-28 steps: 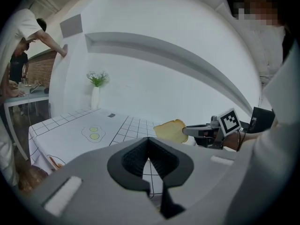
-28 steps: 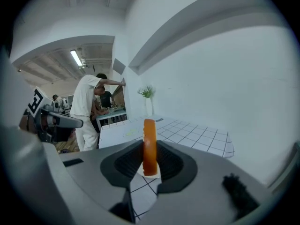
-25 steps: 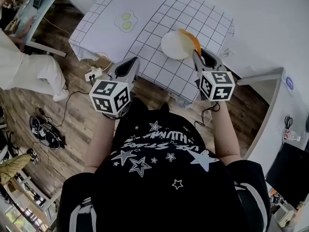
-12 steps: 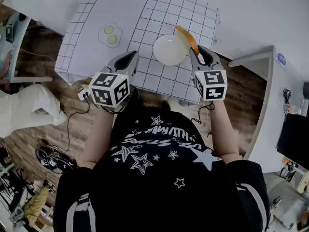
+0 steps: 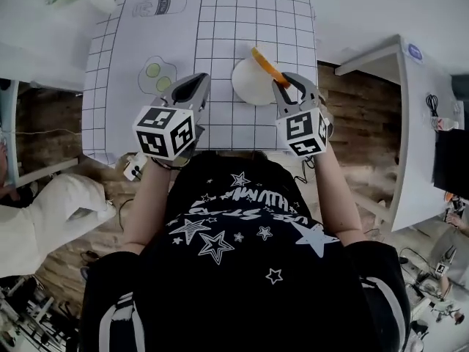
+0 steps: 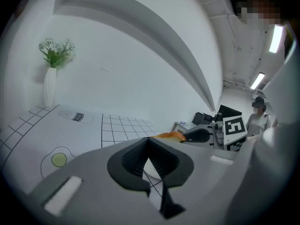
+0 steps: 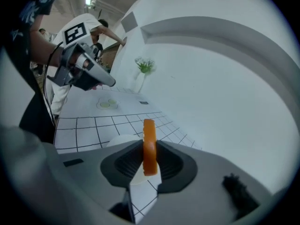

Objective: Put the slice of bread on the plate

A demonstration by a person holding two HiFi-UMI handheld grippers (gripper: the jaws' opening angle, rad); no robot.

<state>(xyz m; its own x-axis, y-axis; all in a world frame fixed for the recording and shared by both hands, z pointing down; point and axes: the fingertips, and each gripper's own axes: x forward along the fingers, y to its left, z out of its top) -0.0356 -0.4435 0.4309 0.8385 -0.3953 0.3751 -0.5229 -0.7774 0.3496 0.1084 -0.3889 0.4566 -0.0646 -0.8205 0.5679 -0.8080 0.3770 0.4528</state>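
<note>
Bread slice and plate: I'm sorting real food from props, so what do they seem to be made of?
The bread slice is probably a plastic or rubbery toy, not real bread: uniform orange, a smooth, slightly glossy rim with fine ridges, stiff while on edge. The plate is plain white with a smooth matte face; plastic or ceramic, I can't tell which.

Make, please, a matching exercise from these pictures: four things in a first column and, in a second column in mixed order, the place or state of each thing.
Column one:
1. slice of bread
2. plate
3. left gripper
4. vase

Column two:
A. white, lying on the grid mat
B. standing beyond the mat, holding flowers
C. orange, upright between the fingers of the right gripper
D. fingers together, nothing between them

Pairs: 1-C, 2-A, 3-D, 4-B.
</note>
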